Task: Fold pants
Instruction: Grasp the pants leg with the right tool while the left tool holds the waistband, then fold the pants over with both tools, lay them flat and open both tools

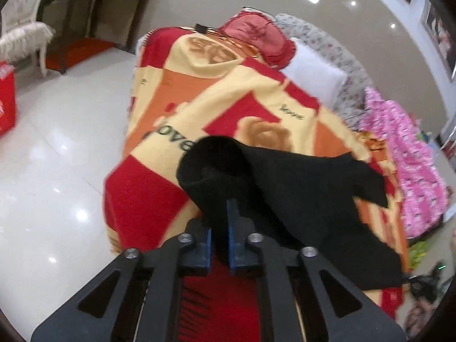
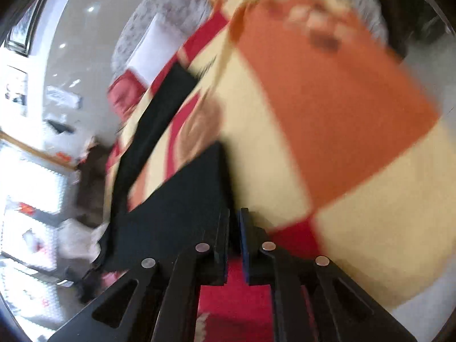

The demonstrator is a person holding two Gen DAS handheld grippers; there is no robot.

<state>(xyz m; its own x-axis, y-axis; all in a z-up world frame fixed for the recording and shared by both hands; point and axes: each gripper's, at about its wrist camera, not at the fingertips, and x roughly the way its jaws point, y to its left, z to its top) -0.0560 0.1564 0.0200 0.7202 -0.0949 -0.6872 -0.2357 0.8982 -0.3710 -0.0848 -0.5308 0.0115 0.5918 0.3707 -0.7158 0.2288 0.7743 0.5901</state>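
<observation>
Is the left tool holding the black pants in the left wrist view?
Yes, the left tool is closed on a bunched fold of the black pants, lifting it above the blanket.

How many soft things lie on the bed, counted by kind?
Black pants: 1
Red, orange and cream blanket: 1
Red cushion: 1
White pillow: 1
Pink patterned cloth: 1
Total: 5

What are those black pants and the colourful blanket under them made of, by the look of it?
Black pants: soft matte knit, perhaps cotton jersey or fleece; they drape limply and show no sheen.
Blanket: looks like fuzzy woven or fleece fabric; soft printed blocks of red, orange and cream, with a fringed edge. The exact fibre of either cannot be told.
</observation>
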